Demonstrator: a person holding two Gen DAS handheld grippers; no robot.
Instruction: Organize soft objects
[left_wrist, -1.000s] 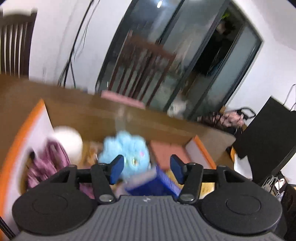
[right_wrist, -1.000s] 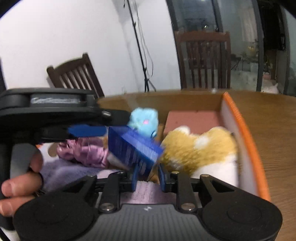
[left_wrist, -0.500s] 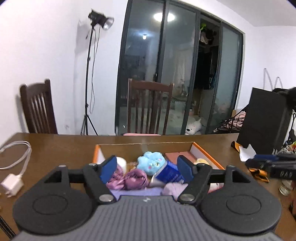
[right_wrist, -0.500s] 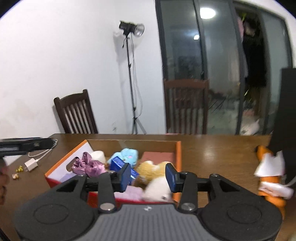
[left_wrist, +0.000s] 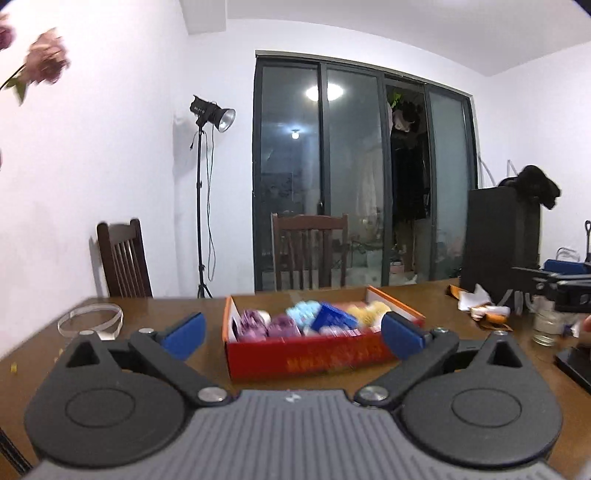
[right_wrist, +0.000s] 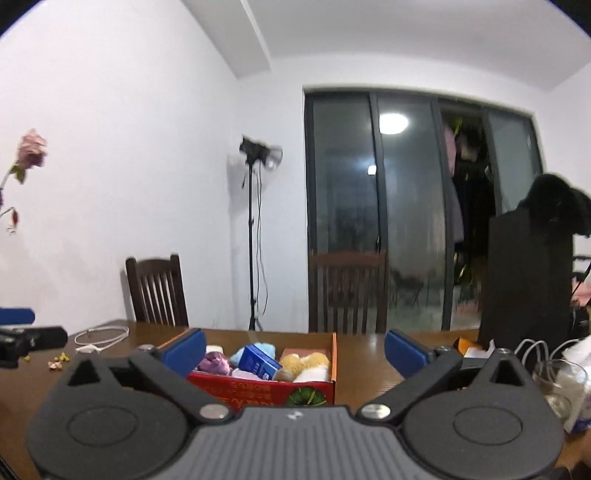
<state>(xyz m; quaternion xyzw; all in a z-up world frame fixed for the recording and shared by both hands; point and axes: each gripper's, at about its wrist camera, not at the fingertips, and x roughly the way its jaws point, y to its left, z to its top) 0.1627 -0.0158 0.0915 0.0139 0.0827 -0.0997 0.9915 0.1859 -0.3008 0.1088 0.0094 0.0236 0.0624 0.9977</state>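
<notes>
A red and orange cardboard box (left_wrist: 317, 356) stands on the brown table and also shows in the right wrist view (right_wrist: 266, 387). It holds purple cloth (left_wrist: 258, 323), a light blue plush (left_wrist: 304, 310), a blue packet (left_wrist: 332, 317) and a yellow plush (left_wrist: 369, 310). The same purple cloth (right_wrist: 216, 362), blue packet (right_wrist: 258, 362) and yellow plush (right_wrist: 304, 363) show in the right wrist view. My left gripper (left_wrist: 291, 332) is open and empty, held back from the box. My right gripper (right_wrist: 295, 349) is open and empty, also back from the box.
A white cable (left_wrist: 90, 319) lies at the table's left. A glass (right_wrist: 559, 384) and wrappers (left_wrist: 480, 306) sit at the right by a black box (left_wrist: 500, 236). Chairs (left_wrist: 310, 251) and a light stand (left_wrist: 203, 199) stand beyond the table.
Both grippers pulled back and up from the box. The right gripper let go of the blue packet, which now lies in the box. Both sets of jaws opened wider.
</notes>
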